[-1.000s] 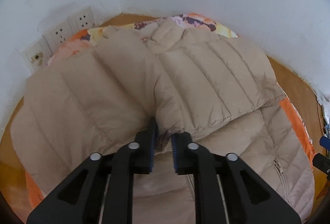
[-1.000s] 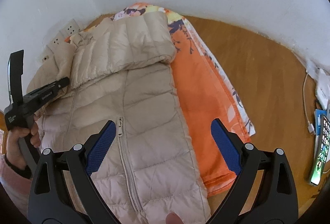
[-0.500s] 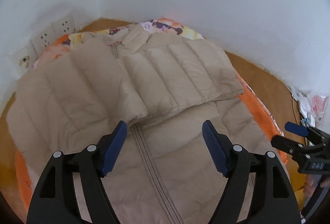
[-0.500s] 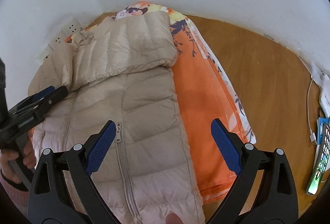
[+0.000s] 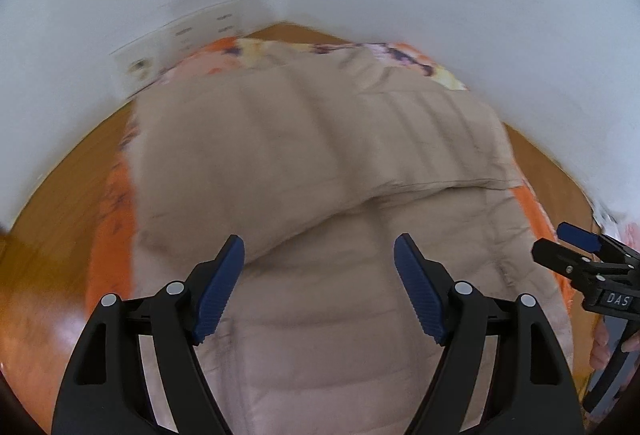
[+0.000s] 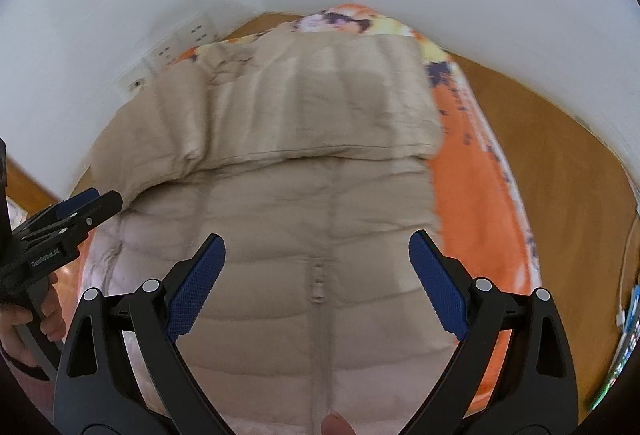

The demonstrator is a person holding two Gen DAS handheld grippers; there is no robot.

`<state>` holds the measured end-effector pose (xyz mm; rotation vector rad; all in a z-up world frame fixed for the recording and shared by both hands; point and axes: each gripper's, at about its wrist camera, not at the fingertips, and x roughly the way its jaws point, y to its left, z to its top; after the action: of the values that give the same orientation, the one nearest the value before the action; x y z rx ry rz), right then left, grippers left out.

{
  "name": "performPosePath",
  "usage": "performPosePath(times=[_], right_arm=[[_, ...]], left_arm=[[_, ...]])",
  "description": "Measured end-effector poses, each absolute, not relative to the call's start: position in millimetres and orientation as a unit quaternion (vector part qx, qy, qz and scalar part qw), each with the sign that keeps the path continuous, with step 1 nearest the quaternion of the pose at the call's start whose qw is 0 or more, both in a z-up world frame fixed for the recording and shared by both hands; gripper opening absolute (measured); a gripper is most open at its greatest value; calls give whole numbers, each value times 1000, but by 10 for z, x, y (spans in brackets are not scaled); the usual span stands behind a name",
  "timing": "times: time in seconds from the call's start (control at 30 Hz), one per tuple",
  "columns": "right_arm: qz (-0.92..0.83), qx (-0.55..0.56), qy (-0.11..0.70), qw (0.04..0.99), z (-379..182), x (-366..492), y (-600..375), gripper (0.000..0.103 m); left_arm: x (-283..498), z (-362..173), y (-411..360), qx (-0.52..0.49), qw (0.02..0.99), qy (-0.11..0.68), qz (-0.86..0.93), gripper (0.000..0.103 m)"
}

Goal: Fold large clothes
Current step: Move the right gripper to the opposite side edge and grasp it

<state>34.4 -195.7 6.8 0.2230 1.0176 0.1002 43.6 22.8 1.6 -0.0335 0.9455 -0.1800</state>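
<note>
A beige quilted down jacket (image 5: pixel 320 163) lies front up on an orange floral cloth (image 5: pixel 110 203) on a wooden table. Both sleeves are folded across its chest. The jacket also shows in the right wrist view (image 6: pixel 304 195), with its zipper (image 6: pixel 318 295) running toward me. My left gripper (image 5: pixel 319 275) is open and empty above the jacket's lower half. My right gripper (image 6: pixel 316 275) is open and empty over the zipper. Each gripper shows at the edge of the other's view, the right one (image 5: pixel 580 247) and the left one (image 6: pixel 80 207).
White walls meet in a corner behind the table, with wall sockets (image 5: pixel 184 39) on the left wall. Bare wood (image 6: pixel 560 163) lies right of the orange cloth (image 6: pixel 480 195). A phone and cable (image 6: pixel 628 307) sit at the far right edge.
My left gripper let go of the sleeve, opened and pulled back toward the jacket's hem. My right gripper stayed open and swung left, now centred over the zipper. Both views are blurred by motion.
</note>
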Motion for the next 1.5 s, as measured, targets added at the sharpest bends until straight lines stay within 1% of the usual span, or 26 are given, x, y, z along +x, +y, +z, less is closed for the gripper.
performPosePath(times=[0.37,0.57,0.67,0.87,0.93,1.0,1.3,1.37,1.43,1.5], right_arm=[[101,57,492,863,79,487,-1119,92],[115,22,487,865,54,606,-627,92],[113,2,484,868,14,683,-416,92],[127,10,470,873,25,757,-141,93],[130,14,468,874,17,791,-76,95],[135,17,469,873,5,825,15,95],[160,-3,464,871,-144,939,446,95],[162,-8,463,871,-208,969,517,90],[157,-24,461,873,-249,981,577,78],[163,-32,468,868,-319,998,645,73]], left_arm=[[301,-105,1157,-43,883,468,-6,76],[311,-177,1514,-49,883,467,13,76],[338,-218,1622,-46,883,467,13,76],[389,-251,1773,-48,882,469,10,76],[379,-245,1791,-42,884,466,7,76],[364,-246,1804,-37,886,463,7,76],[244,-352,1932,-42,881,471,18,76],[202,-357,1969,-47,880,472,22,76],[174,-362,2005,-53,880,471,26,76],[120,-350,2044,-57,882,468,31,76]])
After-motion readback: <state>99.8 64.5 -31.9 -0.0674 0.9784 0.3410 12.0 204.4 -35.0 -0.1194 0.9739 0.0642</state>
